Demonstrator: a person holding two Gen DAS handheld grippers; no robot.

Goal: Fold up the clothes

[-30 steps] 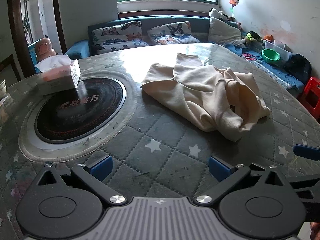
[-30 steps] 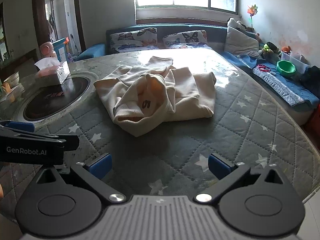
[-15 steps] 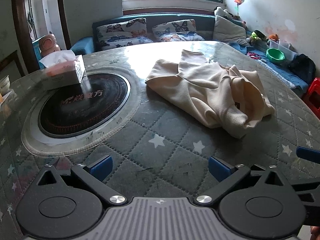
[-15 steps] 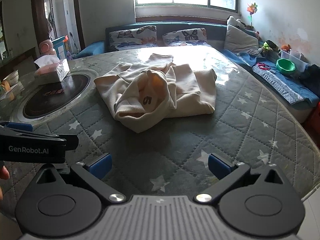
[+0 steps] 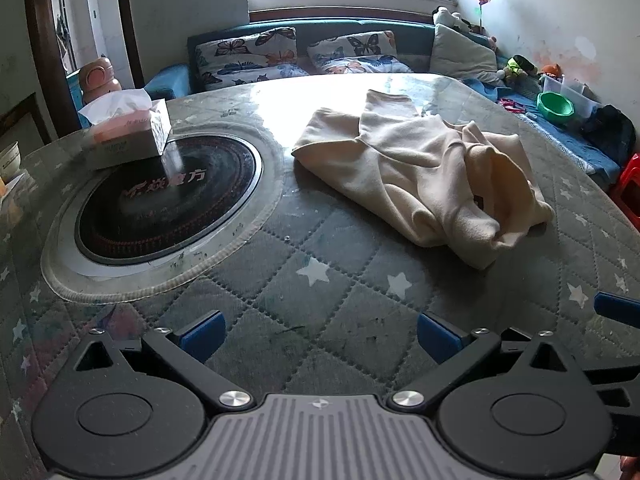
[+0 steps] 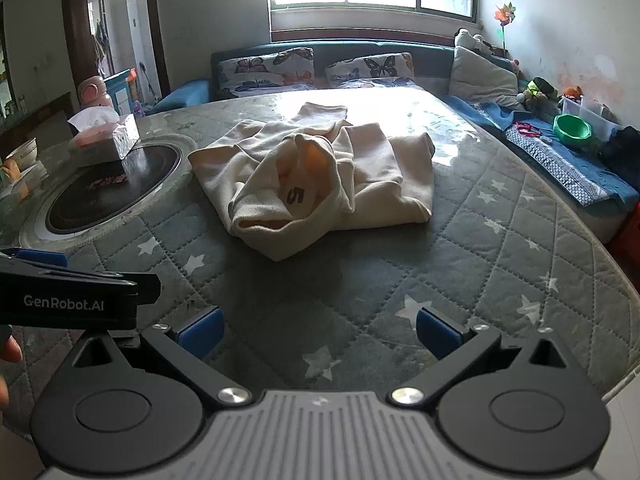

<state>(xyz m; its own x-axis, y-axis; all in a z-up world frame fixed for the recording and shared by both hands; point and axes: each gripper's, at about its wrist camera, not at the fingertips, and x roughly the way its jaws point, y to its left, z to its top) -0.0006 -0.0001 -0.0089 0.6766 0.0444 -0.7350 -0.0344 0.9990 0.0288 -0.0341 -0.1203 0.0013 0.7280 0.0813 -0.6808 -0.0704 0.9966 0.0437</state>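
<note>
A cream sweater (image 5: 424,184) (image 6: 316,180) lies bunched and loosely heaped on the table (image 5: 320,292) (image 6: 500,240), right of centre in the left wrist view and in the middle of the right wrist view. Part of it is turned up so the inside shows, with a dark "5" mark (image 6: 295,196) on the fabric. One sleeve end reaches toward the top of the frame.

The left gripper (image 5: 320,334), at the bottom of its view, hovers over bare quilted, star-printed table cover, well short of the sweater, its blue-tipped jaws wide apart with nothing between them. The right gripper (image 6: 318,330) is likewise spread apart and empty, near the table's front edge, apart from the sweater.

To the left of the sweater a round black cooktop (image 5: 166,196) (image 6: 112,188) is set into the table, with a tissue box (image 5: 128,136) (image 6: 106,136) at its upper-left edge. Beyond the table stands a sofa with butterfly cushions (image 5: 248,58), and a green bowl (image 5: 554,106) (image 6: 572,126) sits at the right.
</note>
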